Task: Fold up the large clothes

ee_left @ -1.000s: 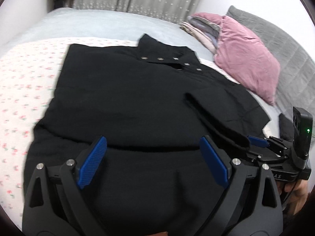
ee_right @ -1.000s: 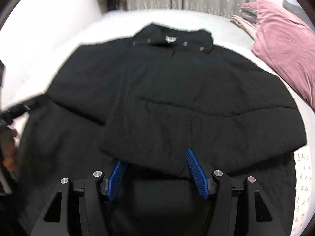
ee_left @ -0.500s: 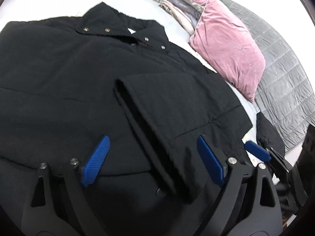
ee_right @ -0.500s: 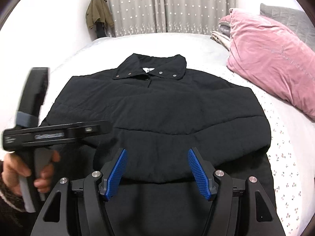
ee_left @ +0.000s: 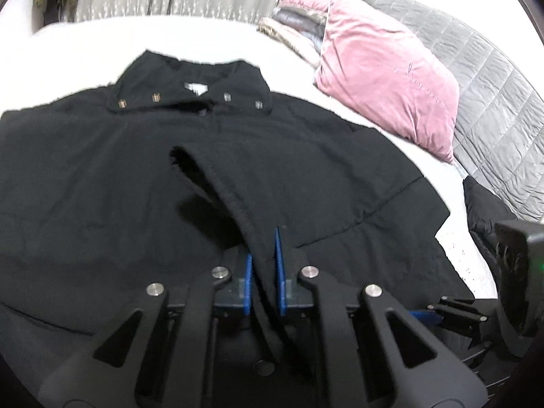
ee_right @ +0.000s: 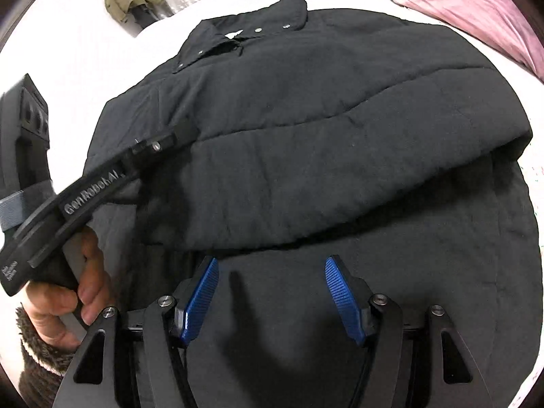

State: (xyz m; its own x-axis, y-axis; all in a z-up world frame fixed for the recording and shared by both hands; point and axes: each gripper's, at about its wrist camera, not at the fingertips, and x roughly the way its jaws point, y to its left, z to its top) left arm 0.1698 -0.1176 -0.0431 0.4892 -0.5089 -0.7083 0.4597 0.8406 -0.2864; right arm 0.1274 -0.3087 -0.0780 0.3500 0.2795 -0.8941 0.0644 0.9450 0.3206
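Now my left gripper [ee_left: 262, 268] has clenched its fingers on the folded-in sleeve's cuff [ee_left: 261, 238], below the collar [ee_left: 190, 98] of the black jacket [ee_right: 306, 136] on the bed [ee_left: 204, 34]; it was released moments ago. My right gripper [ee_right: 272, 299] hovers released, so the sleeve fold can proceed.

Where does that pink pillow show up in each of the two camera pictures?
Left wrist view: the pink pillow lies upper right, beyond the black jacket.
Right wrist view: only a part of the pink pillow shows, in the top right corner.
Shared landmark: the jacket's snap-button collar.
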